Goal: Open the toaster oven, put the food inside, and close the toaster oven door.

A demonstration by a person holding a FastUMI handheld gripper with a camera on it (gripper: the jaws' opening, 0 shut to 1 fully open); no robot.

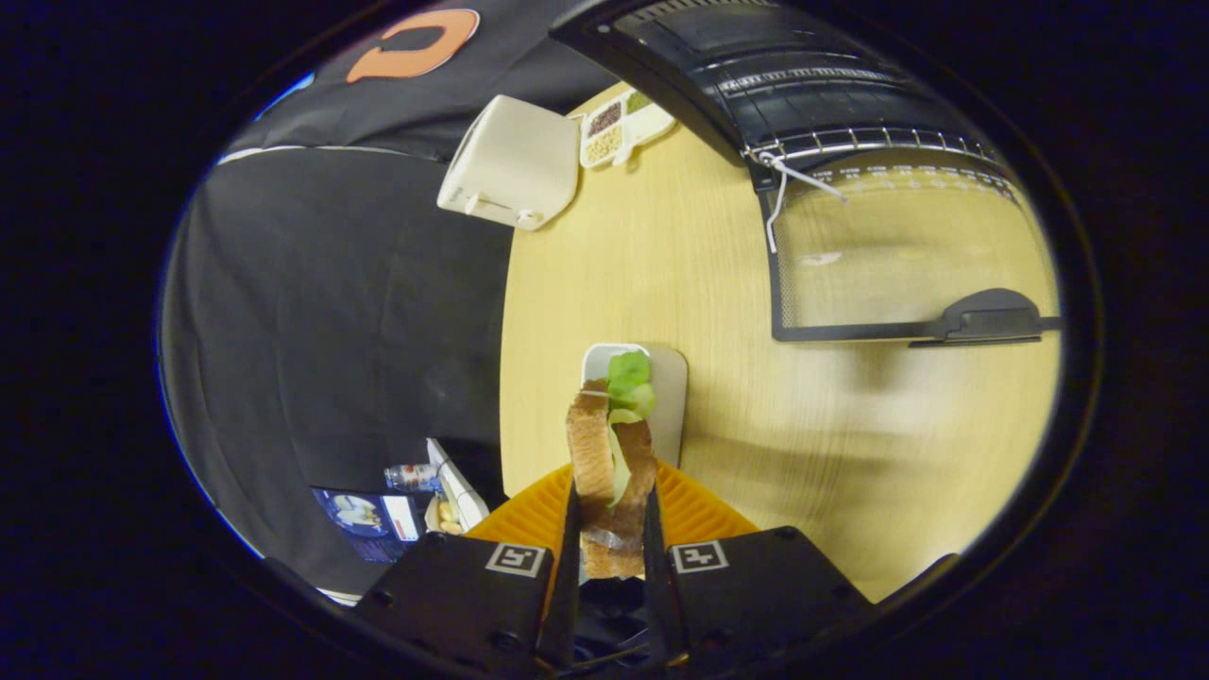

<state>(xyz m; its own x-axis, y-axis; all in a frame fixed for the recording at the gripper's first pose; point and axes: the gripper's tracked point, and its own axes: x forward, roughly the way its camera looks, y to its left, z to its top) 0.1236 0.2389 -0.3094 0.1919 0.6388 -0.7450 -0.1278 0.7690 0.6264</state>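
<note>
My gripper (611, 529) is shut on a sandwich (609, 463), two brown bread slices with green lettuce sticking out ahead of the fingers. The sandwich hangs above the wooden table (661, 246), over a white plate (669, 378) and an orange ridged mat (699, 510). Beyond and to the right, the toaster oven (756, 66) stands with its glass door (907, 255) folded down flat. The door's dark handle (987, 316) faces me. A wire rack (869, 142) shows at the oven's mouth.
A cream pop-up toaster (515, 162) stands at the table's far left edge, with a white tray of grains (614, 127) beside it. Left of the table, black cloth hangs down, and low on the floor lie a box and a small bottle (408, 475).
</note>
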